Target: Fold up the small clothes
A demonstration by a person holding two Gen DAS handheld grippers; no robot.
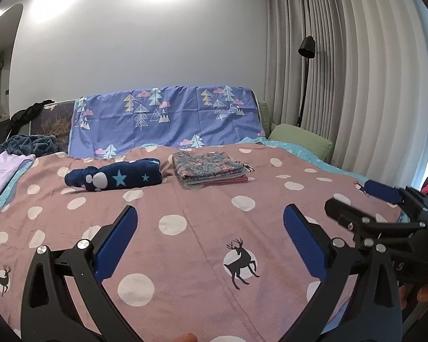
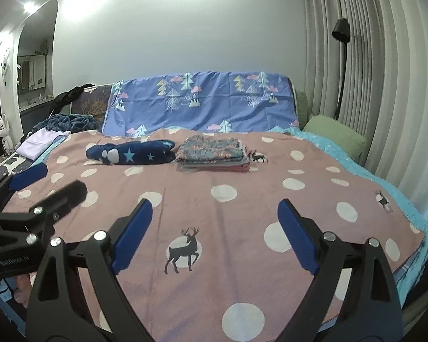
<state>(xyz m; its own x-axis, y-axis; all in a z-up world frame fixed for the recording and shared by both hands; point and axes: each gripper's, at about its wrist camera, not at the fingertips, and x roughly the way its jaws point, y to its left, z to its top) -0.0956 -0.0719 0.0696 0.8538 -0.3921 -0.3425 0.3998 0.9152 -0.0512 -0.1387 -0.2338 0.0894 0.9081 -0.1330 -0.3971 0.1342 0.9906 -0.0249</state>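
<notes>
Above the bed [image 1: 202,236] we hold left gripper [image 1: 209,235] and right gripper [image 2: 215,229], jaws spread, empty; folded clothes stack [image 2: 212,154] beside rolled star-print garment [image 2: 131,152] far back.

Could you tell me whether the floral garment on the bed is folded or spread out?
Folded: the floral garment tops a neat stack.

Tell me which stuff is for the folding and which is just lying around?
For folding: navy star garment, folded floral stack, left gripper and right gripper, both open.

Lying around: lilac cloth, green pillow, floor lamp, curtains.
</notes>
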